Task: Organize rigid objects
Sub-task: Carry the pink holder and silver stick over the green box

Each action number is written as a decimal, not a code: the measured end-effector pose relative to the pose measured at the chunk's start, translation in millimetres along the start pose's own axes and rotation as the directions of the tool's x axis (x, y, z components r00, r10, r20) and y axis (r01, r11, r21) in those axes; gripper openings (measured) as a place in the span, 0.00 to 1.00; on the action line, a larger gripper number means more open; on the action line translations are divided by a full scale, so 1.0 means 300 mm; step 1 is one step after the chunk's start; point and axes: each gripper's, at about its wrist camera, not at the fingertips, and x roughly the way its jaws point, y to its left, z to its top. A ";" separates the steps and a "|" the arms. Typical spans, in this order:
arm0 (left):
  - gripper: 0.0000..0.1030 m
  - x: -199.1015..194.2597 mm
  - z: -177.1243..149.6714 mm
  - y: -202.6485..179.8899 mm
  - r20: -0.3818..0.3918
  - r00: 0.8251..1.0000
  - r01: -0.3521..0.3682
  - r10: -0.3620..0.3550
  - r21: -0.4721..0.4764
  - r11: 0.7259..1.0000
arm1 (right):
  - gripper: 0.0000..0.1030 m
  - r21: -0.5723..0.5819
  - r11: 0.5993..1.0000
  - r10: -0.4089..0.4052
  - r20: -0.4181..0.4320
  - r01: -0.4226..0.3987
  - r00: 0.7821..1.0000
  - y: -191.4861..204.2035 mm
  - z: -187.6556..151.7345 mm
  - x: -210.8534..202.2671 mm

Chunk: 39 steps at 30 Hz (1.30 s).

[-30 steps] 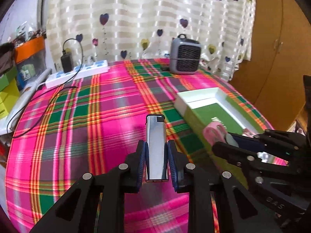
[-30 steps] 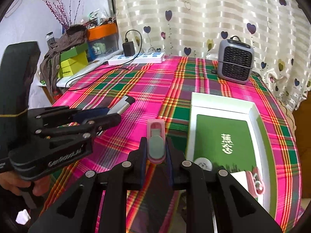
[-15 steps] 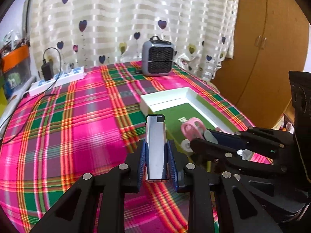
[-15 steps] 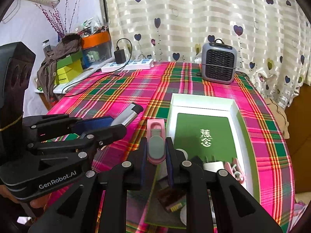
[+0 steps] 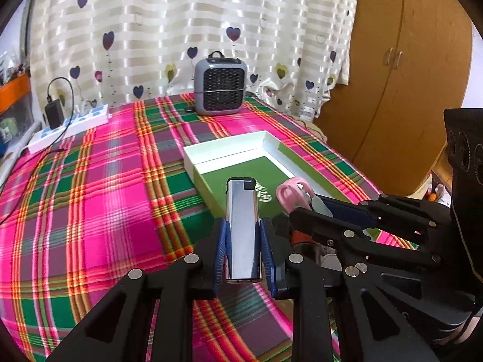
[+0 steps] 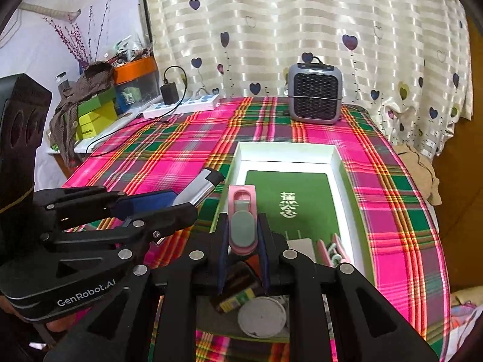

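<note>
My left gripper (image 5: 243,259) is shut on a silver lighter (image 5: 241,229) with a black top, held just left of the box's near end. My right gripper (image 6: 243,259) is shut on a pink and grey clip-like tool (image 6: 242,218) above the near end of the white box (image 6: 286,152) with a green inside. In the left wrist view the right gripper (image 5: 341,214) and pink tool (image 5: 291,191) show at right over the box (image 5: 223,150). In the right wrist view the left gripper (image 6: 145,208) and lighter (image 6: 200,188) show at left.
A plaid cloth (image 5: 90,181) covers the table. A grey small heater (image 6: 315,92) stands at the back. A white power strip (image 6: 184,105) with charger lies back left. Several small items lie in the box's near end, among them a white round lid (image 6: 261,316). A wooden wardrobe (image 5: 407,75) stands right.
Both grippers have moved right and forward towards the box with their objects. The right gripper now hangs over the box's near end; the left one sits beside it.
</note>
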 end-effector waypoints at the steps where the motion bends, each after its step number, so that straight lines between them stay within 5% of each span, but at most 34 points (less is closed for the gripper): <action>1: 0.21 0.000 0.001 -0.006 0.000 1.000 0.003 -0.003 0.001 1.000 | 0.18 0.003 1.000 -0.001 0.001 0.001 1.000 -0.007 -0.002 -0.003; 39: 0.21 0.090 -0.019 -0.200 -0.061 0.993 0.104 -0.099 0.084 0.991 | 0.18 0.132 0.989 -0.069 0.002 0.068 0.998 -0.235 -0.092 -0.062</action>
